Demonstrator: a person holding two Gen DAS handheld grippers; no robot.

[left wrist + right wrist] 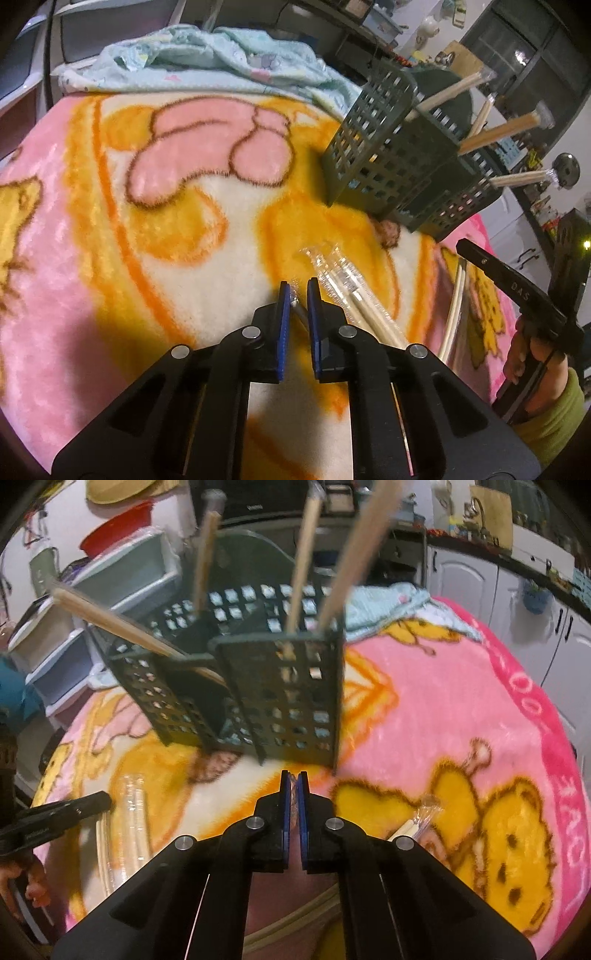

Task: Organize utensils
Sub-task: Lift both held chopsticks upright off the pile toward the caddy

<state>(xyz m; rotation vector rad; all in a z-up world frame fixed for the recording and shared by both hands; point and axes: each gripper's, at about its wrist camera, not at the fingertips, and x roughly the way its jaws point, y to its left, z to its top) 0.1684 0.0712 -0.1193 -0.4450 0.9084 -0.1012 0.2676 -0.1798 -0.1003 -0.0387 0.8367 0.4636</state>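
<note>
Chopsticks (354, 306) clear-wrapped, pale, beside green caddy (388, 166)

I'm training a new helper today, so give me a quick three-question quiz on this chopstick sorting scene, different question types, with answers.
1. True or false: the dark green perforated plastic caddy already holds wrapped chopsticks.
2. What lies on the pink and yellow cartoon fleece blanket right of the left gripper: A) metal spoons B) clear-wrapped chopstick pairs C) a plate?
3. Fill in: the right gripper fingers are pinched on a clear ____.

Key: 1 true. 2 B. 3 wrapper, apparently a chopstick packet; its contents are hidden.
</note>
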